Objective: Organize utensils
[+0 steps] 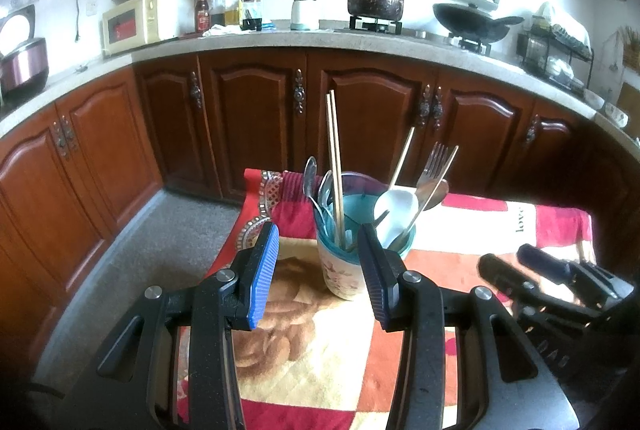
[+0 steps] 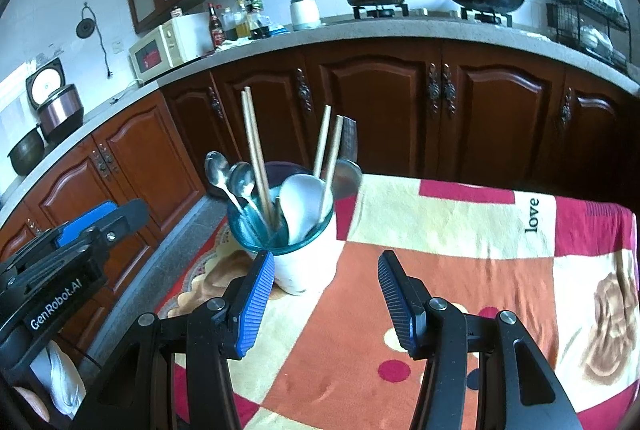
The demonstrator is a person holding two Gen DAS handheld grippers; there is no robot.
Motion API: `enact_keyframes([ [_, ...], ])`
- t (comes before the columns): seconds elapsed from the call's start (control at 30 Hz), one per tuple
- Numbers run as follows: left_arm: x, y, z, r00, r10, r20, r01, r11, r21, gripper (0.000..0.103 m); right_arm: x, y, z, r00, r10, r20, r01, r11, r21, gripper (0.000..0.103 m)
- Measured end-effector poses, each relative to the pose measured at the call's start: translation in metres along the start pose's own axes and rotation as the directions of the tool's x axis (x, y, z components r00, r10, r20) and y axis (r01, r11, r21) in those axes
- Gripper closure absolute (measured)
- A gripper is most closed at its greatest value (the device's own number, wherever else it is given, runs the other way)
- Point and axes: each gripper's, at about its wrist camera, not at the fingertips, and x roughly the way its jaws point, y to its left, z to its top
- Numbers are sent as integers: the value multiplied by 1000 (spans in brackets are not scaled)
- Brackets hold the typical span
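Observation:
A white floral cup with a teal rim point(image 1: 344, 270) point(image 2: 298, 262) stands on a patchwork blanket point(image 1: 312, 362) point(image 2: 440, 270). It holds wooden chopsticks point(image 1: 335, 166) point(image 2: 254, 146), metal spoons point(image 1: 310, 174) point(image 2: 224, 172), a white ladle point(image 1: 396, 210) point(image 2: 300, 202) and a fork point(image 1: 434, 162). My left gripper point(image 1: 318, 242) is open, with the cup just beyond its blue pads and nothing between them. My right gripper point(image 2: 326, 268) is open and empty over the blanket, the cup by its left finger. Each gripper shows in the other's view point(image 1: 520, 266) point(image 2: 116, 214).
Behind the blanket's far edge run brown kitchen cabinets point(image 1: 360, 110) point(image 2: 400, 98) under a grey counter point(image 1: 280, 38) with a microwave point(image 1: 136, 22), bottles, a pot point(image 1: 376, 0) and a wok point(image 1: 474, 22). Grey floor point(image 1: 140, 250) lies to the left.

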Motion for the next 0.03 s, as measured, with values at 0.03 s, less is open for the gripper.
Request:
enact_keyframes([
  [0.03, 2, -1, -1, 1000, 4, -6, -4, 1000, -1, 63, 2, -5, -1, 1000, -6, -2, 6, 1000, 6, 51],
])
